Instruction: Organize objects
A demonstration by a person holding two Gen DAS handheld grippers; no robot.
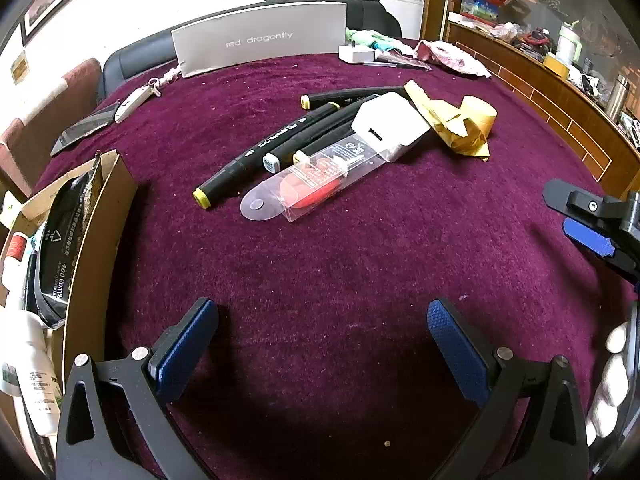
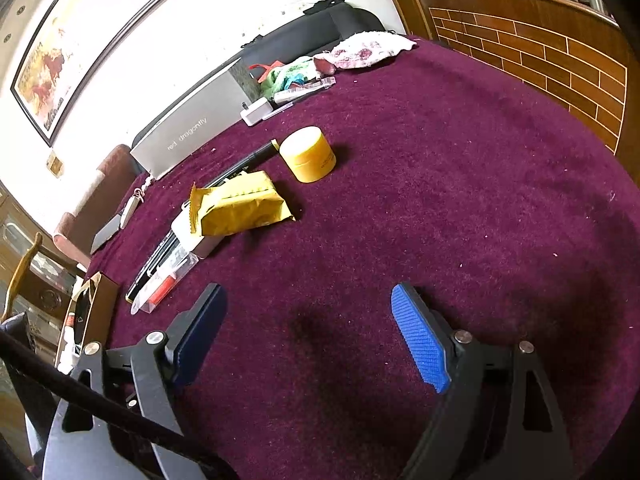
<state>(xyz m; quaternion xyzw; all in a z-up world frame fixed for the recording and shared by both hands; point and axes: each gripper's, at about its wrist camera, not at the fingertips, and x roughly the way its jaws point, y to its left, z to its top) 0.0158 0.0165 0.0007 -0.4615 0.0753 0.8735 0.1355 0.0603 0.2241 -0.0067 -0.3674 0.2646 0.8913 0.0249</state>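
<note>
Left tongs [image 1: 322, 344] and right tongs [image 2: 308, 332] both released over the desk [image 1: 360, 248], markers [image 1: 276, 148] ahead of the left, yellow jar [image 2: 308, 154] ahead of the right.

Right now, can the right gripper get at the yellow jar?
Probably yes. The right gripper is open and empty, and bare cloth lies between it and the yellow jar, which stands upright, apart from the gold pouch. It needs a forward reach.

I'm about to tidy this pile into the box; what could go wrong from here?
1. The clear plastic case lies across the black markers; lifting either may drag or roll the others.
2. The gold packet rests on that pile and could slide off.
3. The cardboard box looks crowded, so more items may not settle.
</note>
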